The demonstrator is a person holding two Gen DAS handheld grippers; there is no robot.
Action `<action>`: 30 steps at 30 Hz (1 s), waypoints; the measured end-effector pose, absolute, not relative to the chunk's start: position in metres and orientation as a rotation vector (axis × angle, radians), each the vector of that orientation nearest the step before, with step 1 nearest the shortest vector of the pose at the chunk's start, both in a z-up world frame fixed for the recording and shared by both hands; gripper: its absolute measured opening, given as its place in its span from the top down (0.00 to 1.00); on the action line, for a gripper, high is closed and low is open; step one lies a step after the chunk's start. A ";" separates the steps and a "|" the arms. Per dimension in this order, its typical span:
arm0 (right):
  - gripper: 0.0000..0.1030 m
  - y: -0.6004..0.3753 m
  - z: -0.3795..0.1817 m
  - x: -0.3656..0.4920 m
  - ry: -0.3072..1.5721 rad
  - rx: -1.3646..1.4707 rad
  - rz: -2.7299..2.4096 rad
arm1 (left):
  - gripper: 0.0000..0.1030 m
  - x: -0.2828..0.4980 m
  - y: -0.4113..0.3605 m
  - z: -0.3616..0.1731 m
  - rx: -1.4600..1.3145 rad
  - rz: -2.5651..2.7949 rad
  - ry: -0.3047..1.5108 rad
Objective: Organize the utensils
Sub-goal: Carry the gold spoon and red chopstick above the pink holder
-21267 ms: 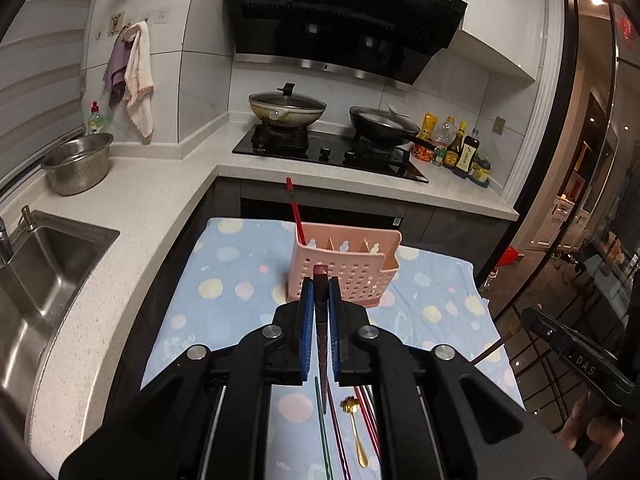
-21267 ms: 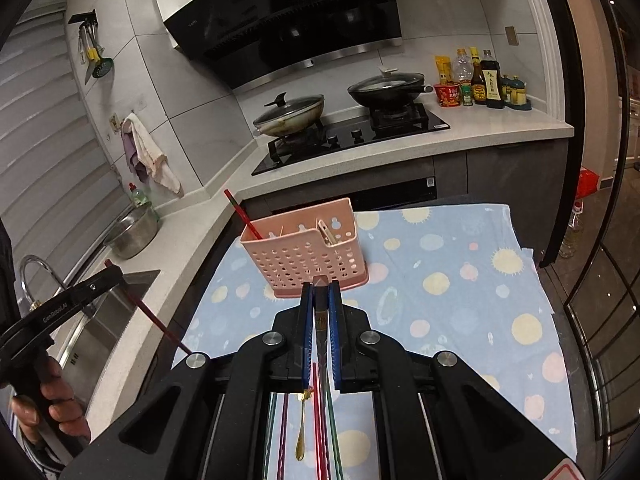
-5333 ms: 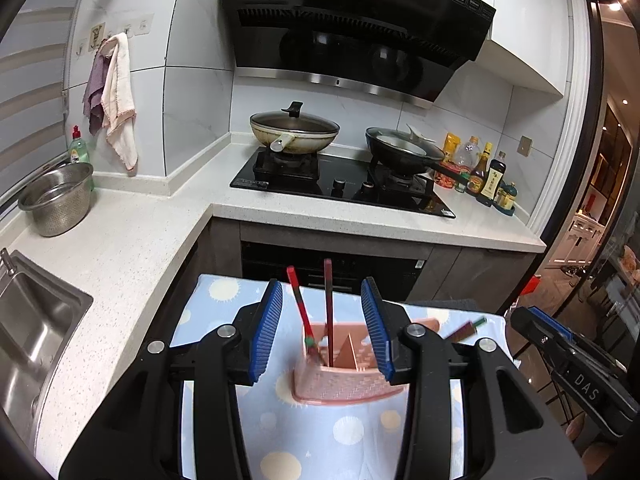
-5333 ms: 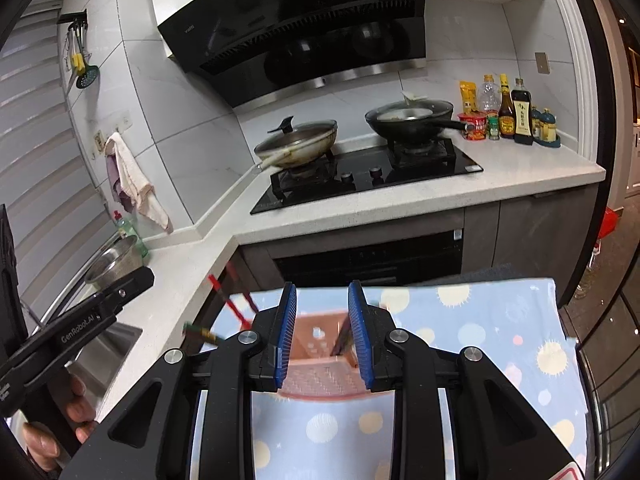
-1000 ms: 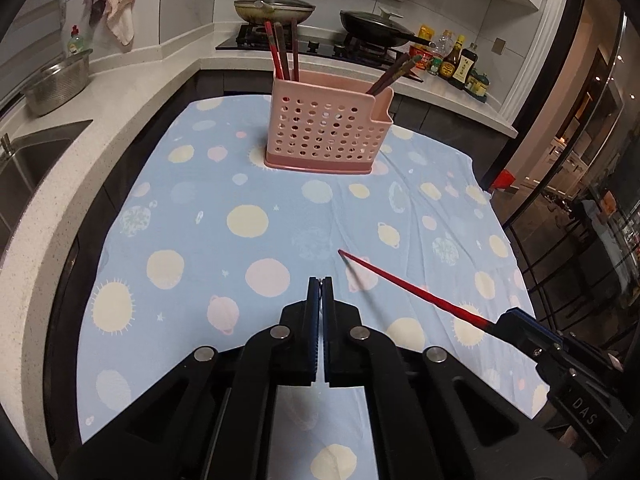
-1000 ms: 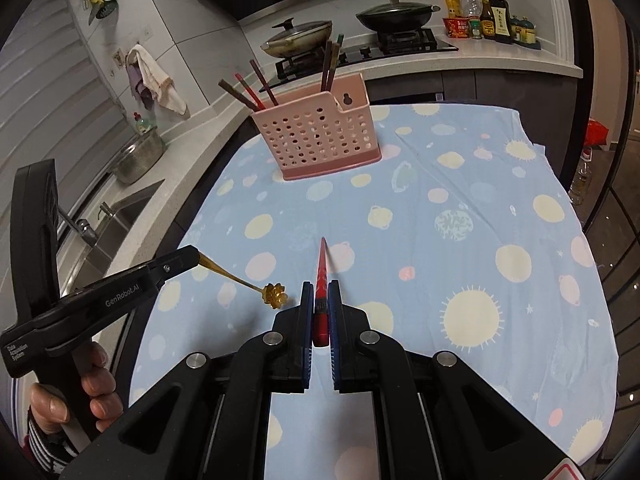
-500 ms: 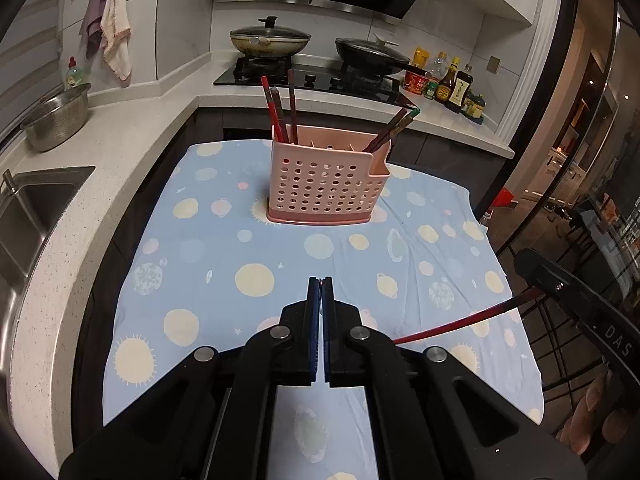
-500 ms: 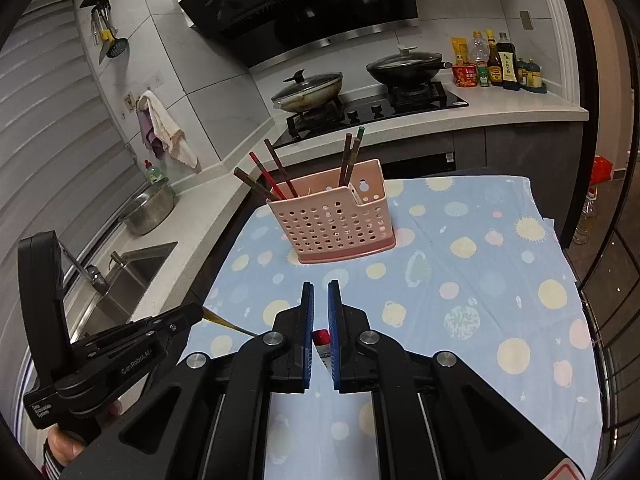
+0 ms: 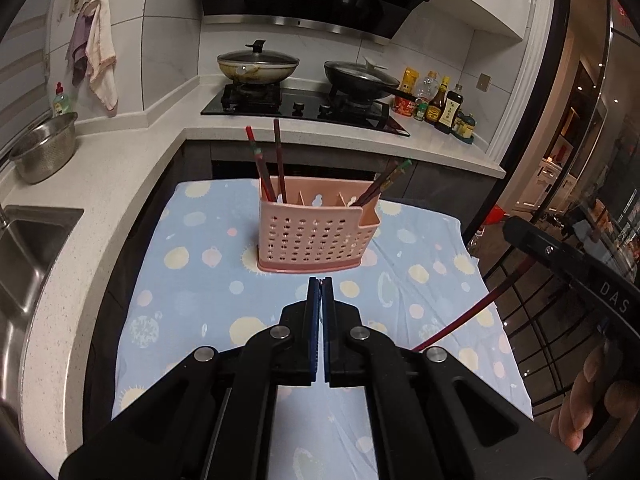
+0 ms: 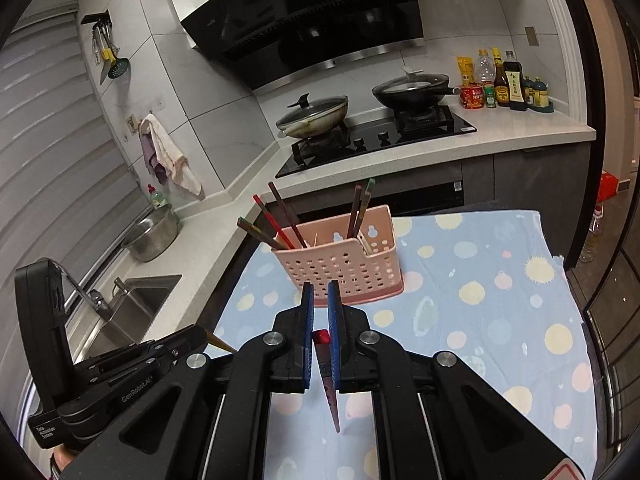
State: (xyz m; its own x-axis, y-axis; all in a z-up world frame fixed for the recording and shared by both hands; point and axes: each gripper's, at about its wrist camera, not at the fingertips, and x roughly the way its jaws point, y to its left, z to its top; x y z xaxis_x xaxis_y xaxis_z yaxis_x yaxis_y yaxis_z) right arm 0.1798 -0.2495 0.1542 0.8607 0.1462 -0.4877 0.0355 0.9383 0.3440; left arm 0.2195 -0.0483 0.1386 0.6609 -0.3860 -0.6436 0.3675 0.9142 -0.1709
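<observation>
On the far left the sink [image 9: 24, 248] is set into the white counter, and a steel bowl [image 9: 44, 148] sits beside it, apparently with nothing inside. A green soap bottle [image 9: 61, 100] stands behind that bowl, and towels [image 9: 96, 52] hang on the wall tiles.

The left gripper [image 9: 320, 282] hangs above the dotted blue cloth [image 9: 192, 280], pads pressed together. From the right wrist view a thin gold handle [image 10: 218, 343] pokes out from its tip, so it is clamped on something slim; what sits at the far end of that handle cannot be seen.

Middle of the cloth: the pink basket [image 9: 316, 236], perforated, upright, split by dividers. Its left compartment holds dark red chopsticks [image 9: 266, 164] leaning up and left. The middle slots look bare from here. The right compartment holds another pair of chopsticks [image 9: 386, 180], tilting out to the right, green at the tips.

Behind the basket, on the stove [image 9: 304, 108], a lidded pan [image 9: 258, 66] sits on the left burner and a dark wok [image 9: 360, 78] on the right one.

The right gripper [image 10: 318, 298] is nearly closed, pinching a red chopstick [image 10: 328, 384] that runs downward between the blue pads. In the left wrist view the same stick slants across above the cloth's right edge.

Far right, sauce bottles [image 9: 440, 106] cluster on the counter by the wall.
</observation>
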 end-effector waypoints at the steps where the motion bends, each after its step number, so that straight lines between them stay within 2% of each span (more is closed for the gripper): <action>1: 0.93 -0.252 0.161 0.187 0.520 0.354 0.061 | 0.99 0.225 -0.050 0.145 -0.025 -0.430 0.722; 10: 0.93 -0.260 0.232 0.258 0.383 0.348 0.060 | 0.99 0.291 -0.069 0.194 0.011 -0.411 0.620; 16: 0.93 -0.261 0.252 0.309 0.335 0.338 0.048 | 0.99 0.341 -0.080 0.205 0.024 -0.385 0.610; 20: 0.93 -0.264 0.246 0.338 0.347 0.341 0.037 | 0.99 0.369 -0.088 0.195 0.036 -0.375 0.641; 30: 0.93 -0.268 0.186 0.377 0.485 0.339 0.008 | 0.99 0.398 -0.094 0.150 0.050 -0.355 0.726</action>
State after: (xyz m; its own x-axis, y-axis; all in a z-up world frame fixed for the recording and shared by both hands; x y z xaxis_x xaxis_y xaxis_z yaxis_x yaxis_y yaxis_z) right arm 0.3765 -0.2681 0.1855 0.8857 0.0872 -0.4560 0.0726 0.9441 0.3215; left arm 0.3984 -0.0939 0.1497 0.6907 -0.3002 -0.6579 0.3346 0.9392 -0.0772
